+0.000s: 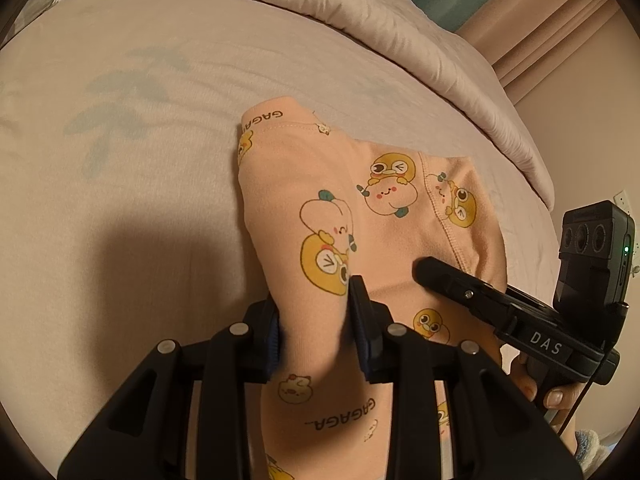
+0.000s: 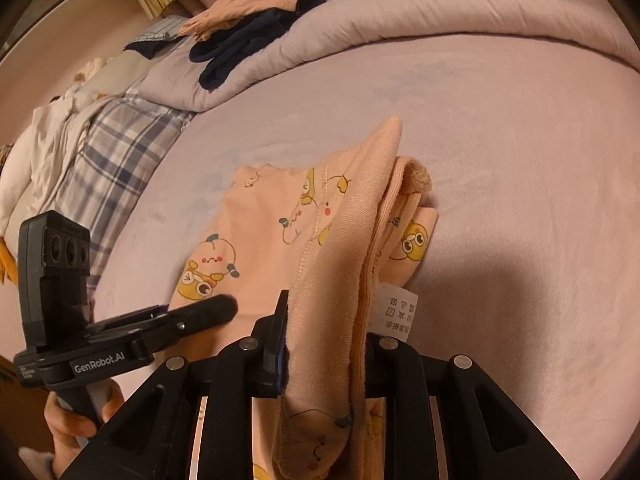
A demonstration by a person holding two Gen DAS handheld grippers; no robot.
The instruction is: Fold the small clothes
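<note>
Peach cotton, printed with cartoon ducks and peaches, is what both claws have hold of: a small pair of printed pants [image 1: 360, 208] lying part-lifted on the bedsheet [image 1: 140, 152]. The left gripper [image 1: 316, 320] is clamped on a bunched fold at the near end, cloth filling the gap between its pads. The right gripper [image 2: 324, 344] is likewise clenched on a thick gathered edge, with the care label [image 2: 396, 316] hanging just beside its right finger. The far part of the garment rests on the sheet, its ribbed band toward the far side.

To do this fold well, I judge both hands should travel together toward the far side, keeping the held edge taut and level between them so the layer lands flat, then lining it up with the far band before letting go. The two claws are close, so they should stay parallel rather than cross.

Room is generous: bare sheet lies left, right and beyond the garment. The rolled duvet [image 1: 360, 32] bounds the far side, well apart, with dark clothes [image 2: 248, 44] piled on it at far left. The plaid bedding [image 2: 116, 152] lies at the left.
</note>
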